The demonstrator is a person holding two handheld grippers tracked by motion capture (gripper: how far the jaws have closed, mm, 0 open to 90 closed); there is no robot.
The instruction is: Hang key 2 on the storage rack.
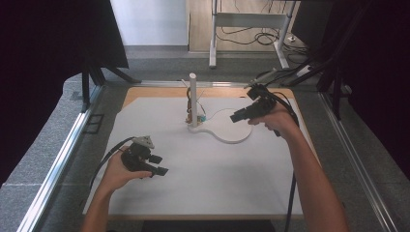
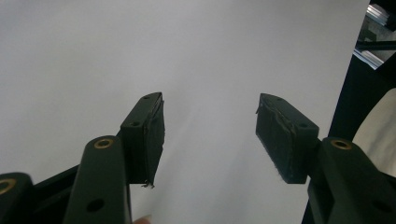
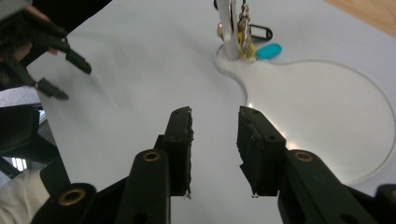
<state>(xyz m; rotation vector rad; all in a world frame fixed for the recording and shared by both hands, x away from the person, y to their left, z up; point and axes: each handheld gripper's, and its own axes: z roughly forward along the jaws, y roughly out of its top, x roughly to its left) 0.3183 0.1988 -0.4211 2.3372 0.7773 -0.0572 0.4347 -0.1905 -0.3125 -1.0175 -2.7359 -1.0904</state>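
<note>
We find the left gripper [image 1: 155, 165] wide apart and empty over the white sheet-covered table [image 1: 203, 183]. The right gripper [image 1: 237, 116] is partly parted, empty, above the white keyhole-shaped base plate [image 3: 327, 116]. Keys with black and teal plastic tags [image 3: 261, 44] hang at the upright white post [image 1: 193, 96] (no legible writing).

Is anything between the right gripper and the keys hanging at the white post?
Nothing visible blocks it. The right gripper, jaws open and empty, points toward the white post and the keys with the blue tag; only bare white sheet and the flat white base plate lie between. The left gripper is off to the side.
</note>
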